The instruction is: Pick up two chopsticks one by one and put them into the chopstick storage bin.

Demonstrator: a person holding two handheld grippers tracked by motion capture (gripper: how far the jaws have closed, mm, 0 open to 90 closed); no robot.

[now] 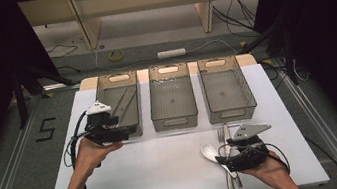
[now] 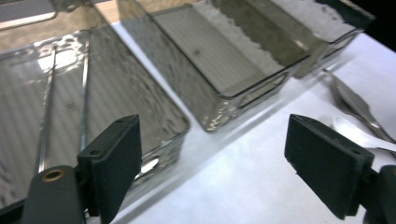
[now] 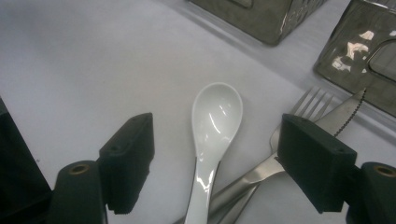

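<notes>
My right gripper (image 3: 215, 163) hangs just above the white ceramic soup spoon (image 3: 212, 135), jaws wide apart and straddling its neck, nothing held. The spoon lies bowl-up on the white table (image 1: 168, 170), near the front right, with its handle running back under my camera. A metal fork (image 3: 299, 116) and a serrated knife (image 3: 345, 109) lie just beside it to one side, their handles crossing close to the spoon's handle.

I judge the spoon to be my next pick. It looks glazed and glossy, so I expect it to be slick, stiff and fairly light, and likely to chip if dropped (ceramic on a hard table is unforgiving). The narrow neck just behind the bowl seems the best hold: the pads can close on its two sides there, clear of the fork's handle. Lower down the handle I would risk pinching the fork too.

My left gripper (image 2: 212, 172) is also spread open and empty, at the near end of the left smoky plastic bin (image 1: 119, 107), which holds two thin chopsticks (image 2: 65, 98). The middle bin (image 1: 172, 101) and right bin (image 1: 227, 93) look empty.
</notes>
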